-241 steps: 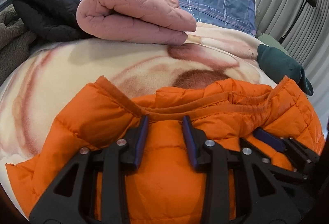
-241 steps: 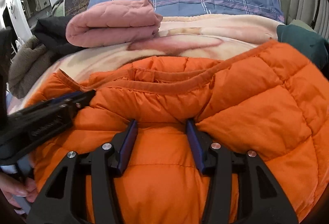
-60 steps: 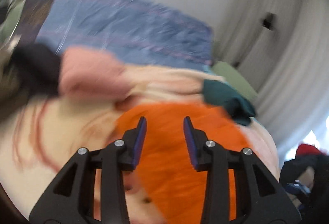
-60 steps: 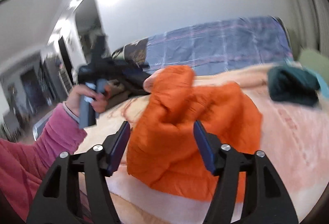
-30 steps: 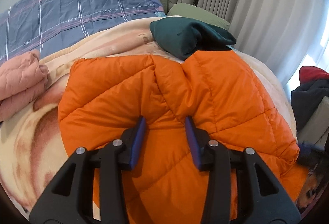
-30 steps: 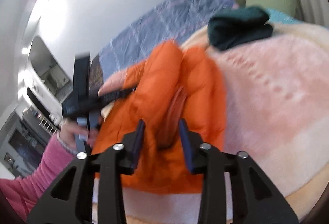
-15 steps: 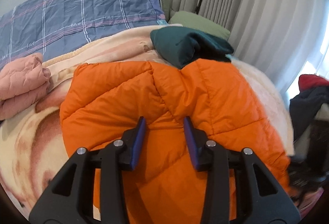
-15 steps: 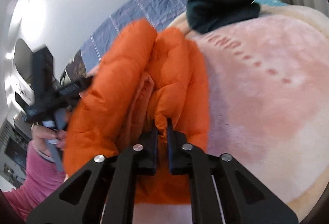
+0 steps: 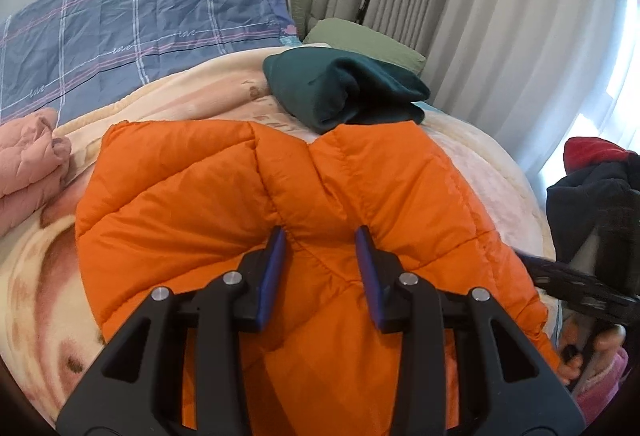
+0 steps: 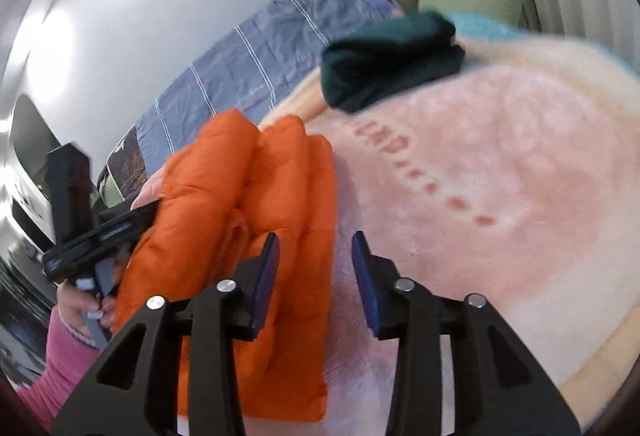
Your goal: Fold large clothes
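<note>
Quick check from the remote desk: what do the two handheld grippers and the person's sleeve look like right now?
Both tools match: the left gripper and right gripper have black plastic frames with triangular cut-outs, silver round bolts, and flat blue pads lining the fingers' inner faces. No cables show. The person wears a pink sleeve with a ribbed cuff.

Both wrist views look steeply down, close over the orange jacket (image 9: 256, 196) (right view from its edge), sharing the green bundle (image 9: 340, 92) beyond.
</note>
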Motion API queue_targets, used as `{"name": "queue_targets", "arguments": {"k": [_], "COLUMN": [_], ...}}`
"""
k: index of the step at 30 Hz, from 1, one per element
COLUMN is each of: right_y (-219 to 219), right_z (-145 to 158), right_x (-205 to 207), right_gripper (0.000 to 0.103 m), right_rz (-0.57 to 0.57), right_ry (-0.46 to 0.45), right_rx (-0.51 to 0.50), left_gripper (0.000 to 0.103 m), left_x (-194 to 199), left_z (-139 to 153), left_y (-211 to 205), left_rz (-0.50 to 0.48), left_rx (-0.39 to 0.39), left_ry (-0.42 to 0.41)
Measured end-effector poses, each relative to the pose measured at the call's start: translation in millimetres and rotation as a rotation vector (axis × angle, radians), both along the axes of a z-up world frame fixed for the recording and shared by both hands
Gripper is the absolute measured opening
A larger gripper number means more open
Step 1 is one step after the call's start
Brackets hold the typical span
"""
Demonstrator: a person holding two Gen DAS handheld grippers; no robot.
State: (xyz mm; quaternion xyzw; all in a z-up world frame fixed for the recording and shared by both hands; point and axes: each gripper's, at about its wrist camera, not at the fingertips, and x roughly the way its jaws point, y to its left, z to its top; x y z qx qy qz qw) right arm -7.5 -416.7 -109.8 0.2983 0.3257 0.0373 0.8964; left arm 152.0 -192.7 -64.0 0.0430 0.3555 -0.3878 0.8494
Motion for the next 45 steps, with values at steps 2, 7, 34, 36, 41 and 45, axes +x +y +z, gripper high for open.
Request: {"name": "queue_targets", "arguments": {"k": [2, 7, 34, 36, 41, 45], "right_y": [11, 17, 88, 92, 99, 104], "right_z": [-21, -18, -29, -29, -29, -33], "right_x": [19, 29, -16, -14, -9, -8], "right_gripper": [0.006, 0.006, 0.0, 0.0, 0.0, 0.0], "right_rz": [0.055, 0.06, 0.139, 0.14, 0.129, 0.133], "right_ry": [0.053, 0.042, 0.017, 0.022, 0.019, 0.017], "right_rx": [0.059, -0.001, -0.222, -0.226, -0.282, -0.307], "left_gripper": [0.036, 0.037, 0.0, 0.0, 0.001, 0.001], "left_x": [-3, -5, 2, -1, 39, 47], "left_z": [0, -5, 15, 13, -37, -50], "left_y": [-5, -15, -43, -67, -92, -79], "left_rz": [-0.014, -0.022, -0.155, -0.195, -0.109, -0.109], "left_rx": [0.003, 0.044, 0.001, 0.069, 0.187, 0.125], "left_ry": [-0.009, -0.03, 0.037, 0.003, 0.096, 0.148]}}
